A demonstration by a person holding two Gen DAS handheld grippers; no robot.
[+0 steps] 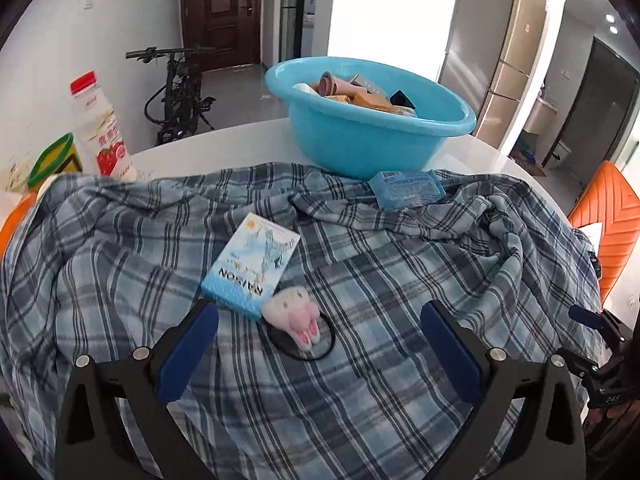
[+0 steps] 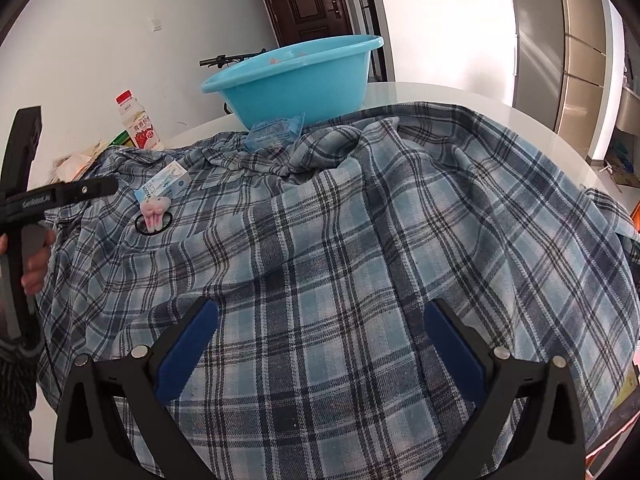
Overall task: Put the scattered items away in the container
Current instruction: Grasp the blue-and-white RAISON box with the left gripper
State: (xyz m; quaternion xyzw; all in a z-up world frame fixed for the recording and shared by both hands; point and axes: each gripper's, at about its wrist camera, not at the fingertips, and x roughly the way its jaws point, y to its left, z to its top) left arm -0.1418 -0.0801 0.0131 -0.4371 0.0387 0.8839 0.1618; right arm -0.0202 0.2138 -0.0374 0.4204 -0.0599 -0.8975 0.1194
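Left wrist view: the left gripper is spread wide over the bunny hair tie, which touches the blue carton mid-cloth. Both could be caught together, or plaid cloth pinched. A blue packet lies against the basin near the tabletop's far edge. The right gripper is seen spread, empty.

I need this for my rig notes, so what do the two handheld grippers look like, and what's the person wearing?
Each gripper, left gripper and right gripper, has a black frame with silver rivets and two flat blue pads. The right-wrist view shows white lettering on the left one's black body. A dark knit sleeve covers the left arm.
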